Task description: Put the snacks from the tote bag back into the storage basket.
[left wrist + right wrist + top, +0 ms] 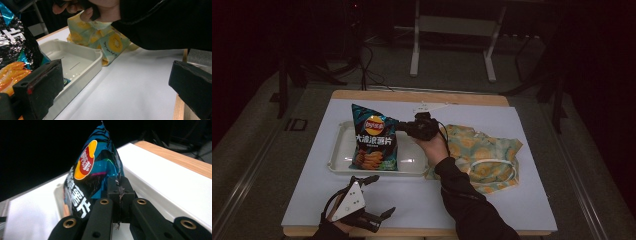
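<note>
Nearest the table's front edge, the left gripper [371, 200] is held low over the white tabletop [492, 200] with its jaws spread wide and nothing between them; it sits close to that edge, so little room is left behind it, while bare surface lies ahead and to its right. Just beyond it, the white tray [339, 150] is met, and its raised front wall could be clipped if that gripper were swept forward carelessly. Over the tray the chip bag [374, 142] is held upright, its lower end in or just above the tray (contact cannot be judged), pinched at its crimped right edge by the right gripper [120, 192], whose jaws are clamped tight on the foil seam. Only a thin strip of slick foil is caught, so the bag could be torn at the seam or slipped free if it were jerked or swung; released while upright, it could topple over the tray wall. Close to the right of the tray a kiwi-print cloth bag [484, 155] lies, which could be dragged by the right sleeve. Farther back, free tabletop remains before the wooden rear edge [422, 95].
</note>
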